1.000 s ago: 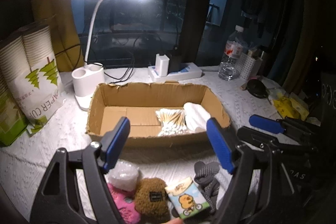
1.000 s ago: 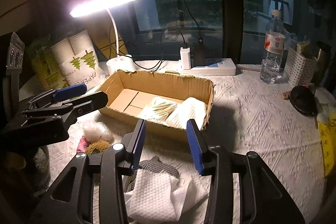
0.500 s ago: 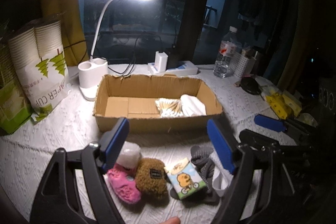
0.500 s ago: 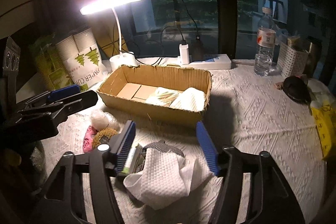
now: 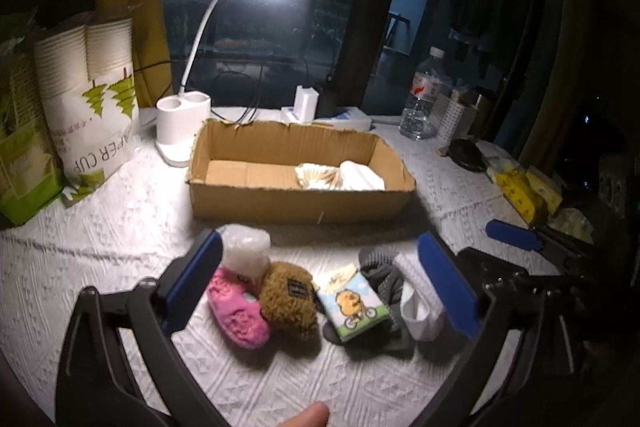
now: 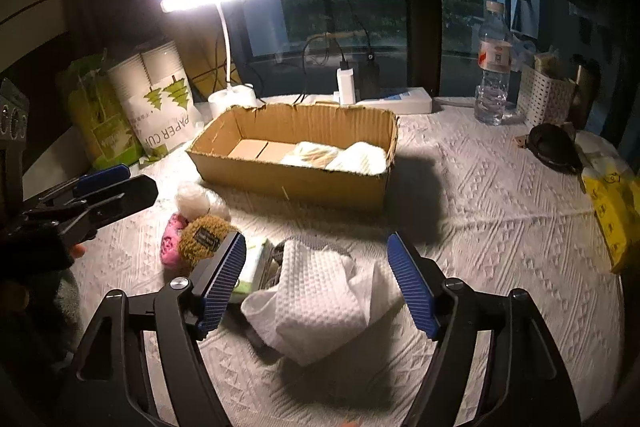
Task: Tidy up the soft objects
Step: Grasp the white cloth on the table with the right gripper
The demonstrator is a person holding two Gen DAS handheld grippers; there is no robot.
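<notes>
Both hand-held grippers are empty, jaws opening. The left hand-held gripper hangs over a tight cluster at the near edge of the worktop: pink knitted slipper-sock, brown fuzzy plush pouch, clear crinkled plastic packet, illustrated pocket tissue pack, grey woven sock. The right hand-held gripper is poised above a white waffle-textured cloth.

The open brown cardboard box lies at 12 o'clock of the cluster; a bag of cotton swabs and a folded white cloth sit in its 3 o'clock end.

Risks, judged:
- The items touch, so two may be pinched at once.
- The waffle cloth overlaps the sock and tissue pack in the right wrist view; these may be dragged along when it is lifted.
- The grippers are near each other; collision is possible.
- A trailing cloth may snag the ragged box rim.
</notes>
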